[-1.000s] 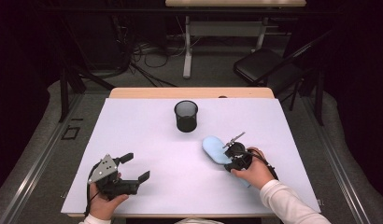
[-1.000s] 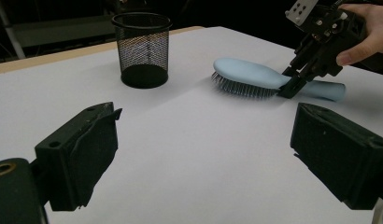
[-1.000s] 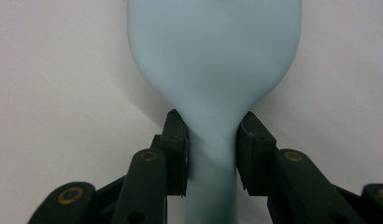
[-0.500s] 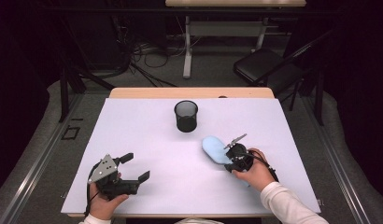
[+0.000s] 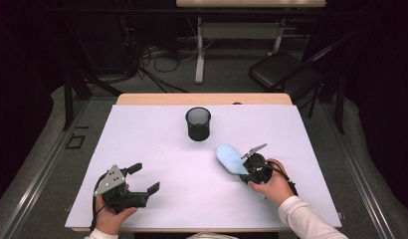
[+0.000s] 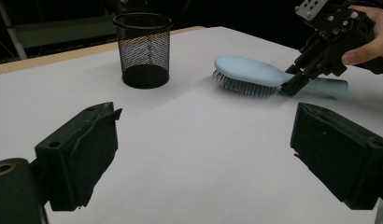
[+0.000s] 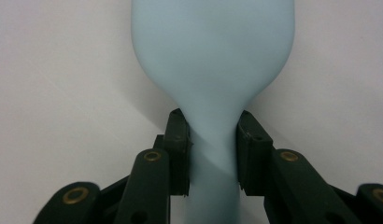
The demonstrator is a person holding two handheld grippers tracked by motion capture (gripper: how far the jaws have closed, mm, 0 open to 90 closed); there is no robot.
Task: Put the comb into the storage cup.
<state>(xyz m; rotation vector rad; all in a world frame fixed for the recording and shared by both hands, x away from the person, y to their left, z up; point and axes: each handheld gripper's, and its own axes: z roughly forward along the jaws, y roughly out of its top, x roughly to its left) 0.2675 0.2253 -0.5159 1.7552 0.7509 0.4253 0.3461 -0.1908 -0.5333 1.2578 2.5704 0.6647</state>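
A light blue hairbrush (image 5: 230,158) lies bristles down on the white table, right of centre. My right gripper (image 5: 248,169) is shut on its handle where it narrows below the head; in the right gripper view both pads press the brush (image 7: 213,60) neck from either side, gripper (image 7: 212,149). In the left gripper view the hairbrush (image 6: 248,73) lies flat with the right gripper (image 6: 294,83) clamped on it. My left gripper (image 5: 145,178) rests near the table's front left, jaws wide open with nothing between them; left gripper (image 6: 203,154).
A black mesh pen cup (image 5: 198,123) stands upright behind the table's centre, also seen as the cup (image 6: 143,49) in the left gripper view. The white table top (image 5: 157,144) has a wooden strip along its far edge. A chair (image 5: 286,69) and cables sit on the floor beyond.
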